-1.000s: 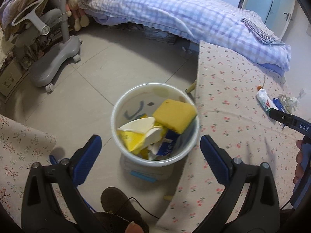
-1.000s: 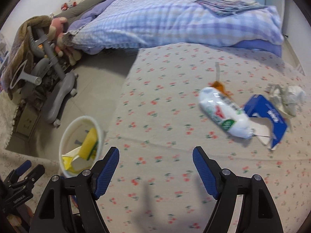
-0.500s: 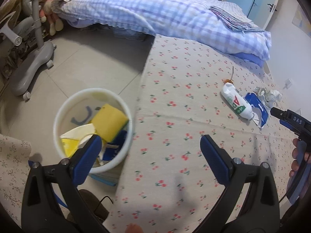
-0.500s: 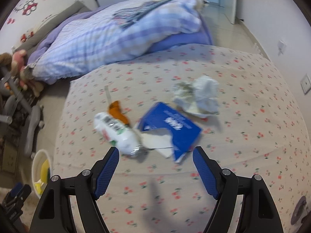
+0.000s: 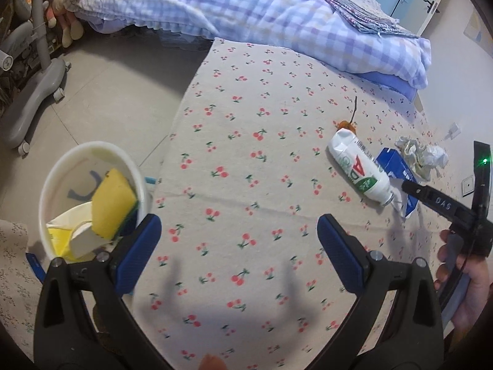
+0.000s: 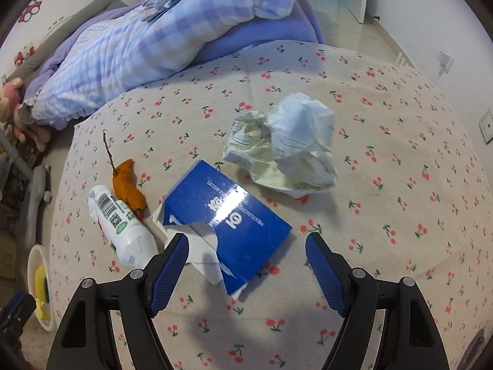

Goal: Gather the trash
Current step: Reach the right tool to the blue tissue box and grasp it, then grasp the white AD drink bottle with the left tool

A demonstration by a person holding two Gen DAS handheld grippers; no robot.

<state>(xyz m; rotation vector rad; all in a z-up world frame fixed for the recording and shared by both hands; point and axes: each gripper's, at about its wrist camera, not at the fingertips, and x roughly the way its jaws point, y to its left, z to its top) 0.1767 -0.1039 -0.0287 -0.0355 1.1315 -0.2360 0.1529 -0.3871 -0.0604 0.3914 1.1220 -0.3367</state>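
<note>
On the cherry-print bed sheet (image 6: 385, 246) lie a torn blue carton (image 6: 228, 215), a crumpled paper wad (image 6: 289, 145), a squashed white bottle (image 6: 120, 228) and an orange peel with a stem (image 6: 126, 185). My right gripper (image 6: 246, 259) is open and empty, just above the carton's near end. My left gripper (image 5: 237, 246) is open and empty over the sheet, left of the trash. The bottle (image 5: 360, 169), carton (image 5: 397, 166) and paper wad (image 5: 422, 154) also show in the left wrist view.
A white bin (image 5: 52, 178) with a yellow sponge (image 5: 111, 200) and yellow packaging stands on the floor left of the bed; it also shows in the right wrist view (image 6: 34, 280). A checked quilt (image 5: 246, 9) lies at the far end. A grey chair base (image 5: 34, 92) is at the left.
Both grippers have swung right, away from the bin. The right gripper has moved in close over the blue carton. Both stay open.
</note>
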